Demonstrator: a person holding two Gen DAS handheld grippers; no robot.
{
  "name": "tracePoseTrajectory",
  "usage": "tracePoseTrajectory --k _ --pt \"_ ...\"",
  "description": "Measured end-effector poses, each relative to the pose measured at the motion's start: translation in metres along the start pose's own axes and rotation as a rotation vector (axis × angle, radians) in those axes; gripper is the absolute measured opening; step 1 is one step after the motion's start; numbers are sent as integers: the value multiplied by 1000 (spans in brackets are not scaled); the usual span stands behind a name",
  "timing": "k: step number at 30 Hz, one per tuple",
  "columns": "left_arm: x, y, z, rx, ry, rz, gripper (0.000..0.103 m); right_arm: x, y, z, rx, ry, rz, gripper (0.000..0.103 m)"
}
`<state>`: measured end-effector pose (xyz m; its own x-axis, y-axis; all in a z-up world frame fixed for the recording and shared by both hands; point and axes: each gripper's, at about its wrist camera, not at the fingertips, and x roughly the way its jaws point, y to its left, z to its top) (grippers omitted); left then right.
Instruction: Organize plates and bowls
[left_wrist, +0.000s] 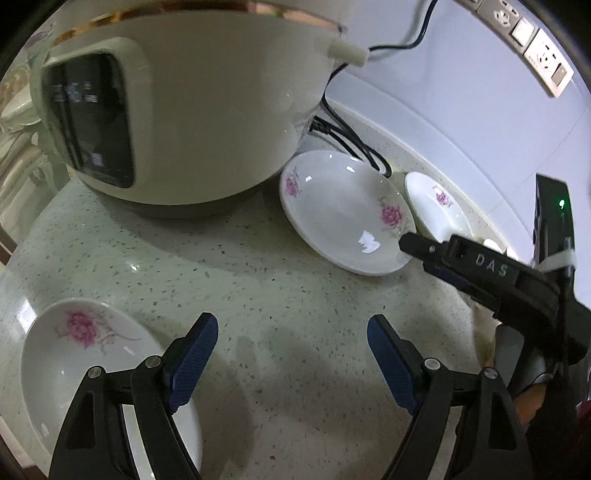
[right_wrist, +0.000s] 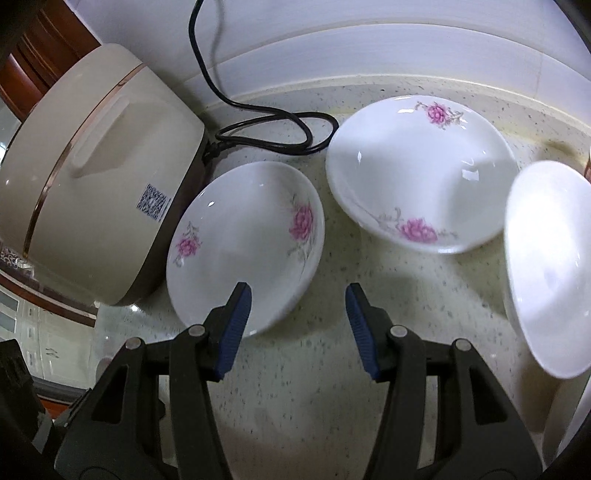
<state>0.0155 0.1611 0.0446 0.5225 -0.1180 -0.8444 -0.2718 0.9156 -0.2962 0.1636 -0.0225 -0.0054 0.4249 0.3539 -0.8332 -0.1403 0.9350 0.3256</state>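
Observation:
White dishes with pink flowers lie on a speckled counter. In the left wrist view one plate (left_wrist: 343, 210) sits beside the rice cooker, a second (left_wrist: 437, 206) lies behind it, and a third (left_wrist: 92, 354) lies at the lower left, partly under my left finger. My left gripper (left_wrist: 291, 354) is open and empty above bare counter. The right gripper's tip (left_wrist: 413, 242) hovers at the near edge of the first plate. In the right wrist view my right gripper (right_wrist: 299, 317) is open and empty, its left finger over the plate (right_wrist: 243, 243). A second plate (right_wrist: 421, 173) and a plain white dish (right_wrist: 550, 266) lie further right.
A cream rice cooker (left_wrist: 177, 99) stands at the back left, also in the right wrist view (right_wrist: 92, 173). Its black cord (right_wrist: 273, 129) loops on the counter behind the plates. Wall sockets (left_wrist: 532, 48) sit on the white wall. The counter's front edge lies at the left.

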Motion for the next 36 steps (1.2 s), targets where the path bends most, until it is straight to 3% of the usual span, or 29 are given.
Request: tracePoseTrajectory --k 12,16,20,27,36 --pt "31 -6 17 7 34 10 84 24 4 13 -35 -8 -51 56" --pt "40 -5 20 -2 50 15 84 26 2 9 -56 -16 -70 29" --pt "44 -2 21 -13 61 16 84 21 2 5 -88 -29 -73 19" --pt "42 -2 22 -19 55 14 84 4 -8 -17 -71 -8 -73 19" --pt "36 -20 14 23 72 -20 84 -38 -32 -72 -108 24 -75 19"
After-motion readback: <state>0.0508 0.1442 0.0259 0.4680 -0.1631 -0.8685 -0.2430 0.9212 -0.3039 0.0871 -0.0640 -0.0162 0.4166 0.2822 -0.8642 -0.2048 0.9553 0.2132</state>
